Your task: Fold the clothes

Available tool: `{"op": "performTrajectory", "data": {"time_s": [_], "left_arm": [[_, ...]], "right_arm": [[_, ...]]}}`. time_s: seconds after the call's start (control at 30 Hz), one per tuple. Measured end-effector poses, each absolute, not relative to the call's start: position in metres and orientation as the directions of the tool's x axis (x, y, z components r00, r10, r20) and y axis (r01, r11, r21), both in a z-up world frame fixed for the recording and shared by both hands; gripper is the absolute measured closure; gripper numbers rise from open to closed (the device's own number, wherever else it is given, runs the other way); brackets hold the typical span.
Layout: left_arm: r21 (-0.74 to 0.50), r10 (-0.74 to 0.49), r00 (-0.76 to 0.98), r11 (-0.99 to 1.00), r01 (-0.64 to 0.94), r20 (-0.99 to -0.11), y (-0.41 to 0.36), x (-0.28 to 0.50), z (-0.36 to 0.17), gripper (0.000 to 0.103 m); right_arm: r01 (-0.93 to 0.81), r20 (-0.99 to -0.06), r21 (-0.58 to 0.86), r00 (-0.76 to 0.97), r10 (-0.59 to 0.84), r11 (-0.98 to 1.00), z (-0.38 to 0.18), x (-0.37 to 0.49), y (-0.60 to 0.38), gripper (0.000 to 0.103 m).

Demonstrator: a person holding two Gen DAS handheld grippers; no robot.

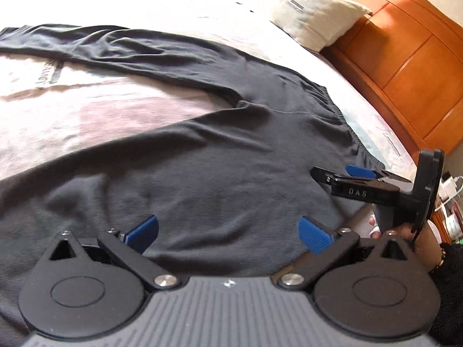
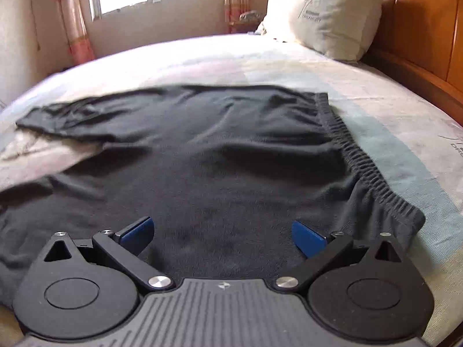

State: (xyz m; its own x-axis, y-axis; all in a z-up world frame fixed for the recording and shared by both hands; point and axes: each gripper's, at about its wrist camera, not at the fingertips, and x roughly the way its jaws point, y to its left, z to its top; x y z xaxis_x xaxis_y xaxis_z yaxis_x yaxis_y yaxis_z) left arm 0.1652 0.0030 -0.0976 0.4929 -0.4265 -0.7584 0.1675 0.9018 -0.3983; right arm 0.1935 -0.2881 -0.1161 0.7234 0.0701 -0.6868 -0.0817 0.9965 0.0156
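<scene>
Left hand-held gripper (image 1: 228,232) sits low over the seat of the black trousers (image 1: 220,156), blue pads spread wide, nothing between them. Right hand-held gripper (image 2: 222,235) is the same – jaws wide apart, empty, poised over the fabric near the waist end. In the left wrist view it comes in from the right edge, by the near corner of the waistband.

Where the garment lies: flat on the bed (image 2: 376,110), elastic waistband (image 2: 367,170) toward the wooden headboard (image 1: 405,66), both legs running away from it. The far leg (image 1: 86,43) and near leg (image 1: 72,190) splay into a V with bare sheet showing between them. A pillow (image 2: 327,14) sits beyond the waistband, well apart from the trousers.

Progress, as a judgement: no fold visible. The legs are not stacked on each other, the waist is single width and no crease line crosses the cloth. The fabric is mostly smoothed, with only light wrinkles near the far leg and under the waistband. So the piece is laid out ready, and the whole fold looks outstanding – bring one leg over the other, then halve lengthwise. No other clothes are in either view, folded or not, so I can't say whether this is the only piece.
</scene>
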Motion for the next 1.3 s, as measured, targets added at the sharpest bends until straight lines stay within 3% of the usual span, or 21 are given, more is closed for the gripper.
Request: {"op": "performTrajectory", "data": {"time_s": [0.13,0.43,0.67,1.3], "left_arm": [[-0.465,-0.456,0.527,0.876,0.125,-0.717,0.019,0.165,-0.109,0.001],[-0.478,-0.455,0.519,0.873,0.098,-0.724,0.031,0.158,-0.106,0.001],[-0.342,-0.344,0.52,0.934,0.102,-0.782,0.017,0.155,-0.084,0.001],[-0.251,-0.261,0.409,0.965,0.079,-0.874,-0.03,0.185,-0.103,0.001]], "right_arm": [[-0.081,-0.688,-0.009,0.724,0.053,0.997,-0.116,0.195,-0.279,0.0],[-0.013,-0.693,0.003,0.721,0.011,1.0,-0.117,0.204,-0.274,0.0],[-0.019,-0.713,0.002,0.701,0.015,1.0,-0.114,0.205,-0.275,0.0],[-0.092,-0.757,0.007,0.65,0.065,0.996,-0.107,0.202,-0.28,0.0]]}}
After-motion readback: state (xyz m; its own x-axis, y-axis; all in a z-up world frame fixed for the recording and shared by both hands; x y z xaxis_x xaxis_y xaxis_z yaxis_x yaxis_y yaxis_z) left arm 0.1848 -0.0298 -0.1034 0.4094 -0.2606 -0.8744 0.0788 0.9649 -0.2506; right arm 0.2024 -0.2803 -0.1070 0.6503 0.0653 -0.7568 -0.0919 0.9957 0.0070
